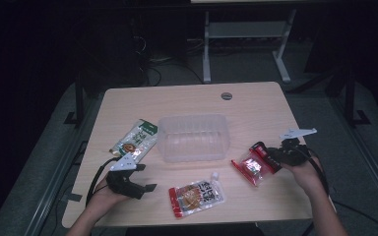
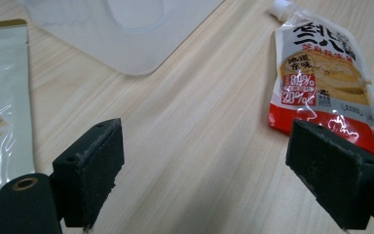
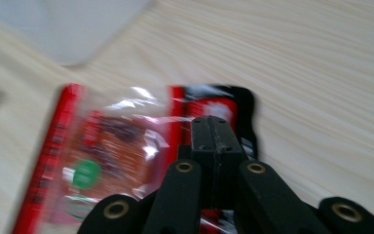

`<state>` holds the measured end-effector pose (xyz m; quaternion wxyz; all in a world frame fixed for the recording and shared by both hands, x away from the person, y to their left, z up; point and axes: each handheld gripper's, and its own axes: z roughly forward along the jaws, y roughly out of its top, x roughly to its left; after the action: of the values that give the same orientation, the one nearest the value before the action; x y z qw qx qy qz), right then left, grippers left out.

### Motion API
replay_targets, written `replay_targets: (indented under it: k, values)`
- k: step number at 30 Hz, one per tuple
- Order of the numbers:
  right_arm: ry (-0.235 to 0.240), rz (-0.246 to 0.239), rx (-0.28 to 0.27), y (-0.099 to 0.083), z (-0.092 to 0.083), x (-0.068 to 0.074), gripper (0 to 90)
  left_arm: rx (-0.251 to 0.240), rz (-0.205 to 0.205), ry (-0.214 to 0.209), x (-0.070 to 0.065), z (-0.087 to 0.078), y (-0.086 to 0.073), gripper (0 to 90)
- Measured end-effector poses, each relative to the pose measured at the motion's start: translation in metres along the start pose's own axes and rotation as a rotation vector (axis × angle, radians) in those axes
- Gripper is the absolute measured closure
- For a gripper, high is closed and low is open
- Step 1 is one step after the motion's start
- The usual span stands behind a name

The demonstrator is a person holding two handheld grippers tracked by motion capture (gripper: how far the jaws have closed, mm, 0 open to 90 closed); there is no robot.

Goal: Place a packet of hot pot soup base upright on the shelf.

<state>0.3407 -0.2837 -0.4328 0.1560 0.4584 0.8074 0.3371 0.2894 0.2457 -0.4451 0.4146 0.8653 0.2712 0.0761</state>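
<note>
Now red packet (image 3: 107, 165) pinched in right gripper (image 3: 216, 127) — left gripper (image 2: 204, 161) wide, empty.

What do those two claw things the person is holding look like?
Both are black. The left gripper has two flat, rectangular black pads with small screw holes, a grey three-cornered plate on top and a black cable trailing behind. The right gripper has the same grey plate, brass-coloured rivets and a black cable.

Each hand carries a black gripper: the left gripper (image 1: 137, 183) and the right gripper (image 1: 268, 153) both bear a grey 3-cornered plate on top and trail a black cable. Each has 2 flat, rectangular black jaws with rough, scuffed faces. Brass-coloured rivets mark the jaw linkages, and the forearms are bare.
</note>
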Motion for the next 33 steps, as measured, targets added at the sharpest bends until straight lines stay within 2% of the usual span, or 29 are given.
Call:
replay_targets:
  k: [3,4,5,8,11,17,23,33]
  values:
    - [-0.023,0.031,0.000,-0.005,0.001,-0.017,89.5,-0.004,0.005,-0.008,-0.001,0.002,0.001,13.5]
    - [-0.023,0.031,0.000,-0.005,0.001,-0.017,89.5,-0.004,0.005,-0.008,-0.001,0.002,0.001,13.5]
    - [-0.016,0.053,-0.002,-0.007,0.004,-0.023,89.6,-0.003,0.006,-0.009,-0.001,0.002,0.002,13.5]
    - [-0.001,0.055,0.015,-0.009,0.011,-0.027,89.5,-0.006,-0.001,-0.010,-0.001,0.003,0.002,13.5]
    - [0.005,0.053,0.039,-0.009,0.018,-0.027,89.5,-0.001,-0.002,-0.009,0.000,0.002,0.002,13.5]
    - [0.028,0.047,0.043,-0.006,0.027,-0.026,89.5,0.001,0.003,-0.010,-0.001,0.002,0.002,13.5]
    - [0.026,0.037,0.079,-0.006,0.034,-0.024,89.5,0.009,0.006,-0.002,-0.003,0.000,0.001,13.5]
    - [0.034,0.039,0.096,-0.009,0.031,-0.024,89.6,-0.001,0.010,-0.004,-0.005,-0.003,0.002,13.5]
